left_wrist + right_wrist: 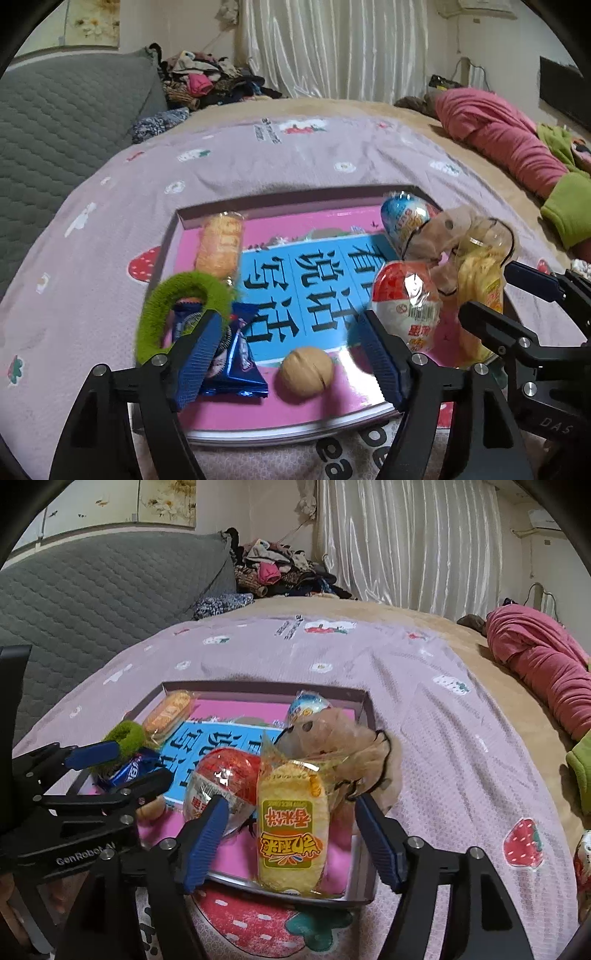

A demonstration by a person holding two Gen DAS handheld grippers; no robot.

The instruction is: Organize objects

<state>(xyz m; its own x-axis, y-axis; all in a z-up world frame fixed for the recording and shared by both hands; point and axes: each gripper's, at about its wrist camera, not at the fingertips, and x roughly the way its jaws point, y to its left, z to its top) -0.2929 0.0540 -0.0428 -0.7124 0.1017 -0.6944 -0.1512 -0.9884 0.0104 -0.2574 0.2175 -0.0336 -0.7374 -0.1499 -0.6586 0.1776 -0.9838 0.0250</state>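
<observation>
**Both grippers spread over a filled tray**

Left hand-held gripper [291,354] stands with its jaws spread and nothing pinched; the walnut [306,371] lies on the tray floor between its fingers, the blue biscuit packet [236,365] and green fuzzy ring [177,306] just by its left finger. Right hand-held gripper [291,838] is likewise spread, with the yellow rice-cracker packet [290,830] lying between its pads, seemingly untouched, and the red-and-white wrapped egg [221,781] against its left finger. Behind sit a tan plush toy [332,734], a blue wrapped egg [308,705] and an orange snack packet [168,710]. All rest inside the shallow tray [364,705] on the bed's lilac sheet [443,738]. This looks like a release step, items just set down. Next, each gripper needs to back clear without dragging anything out.
</observation>
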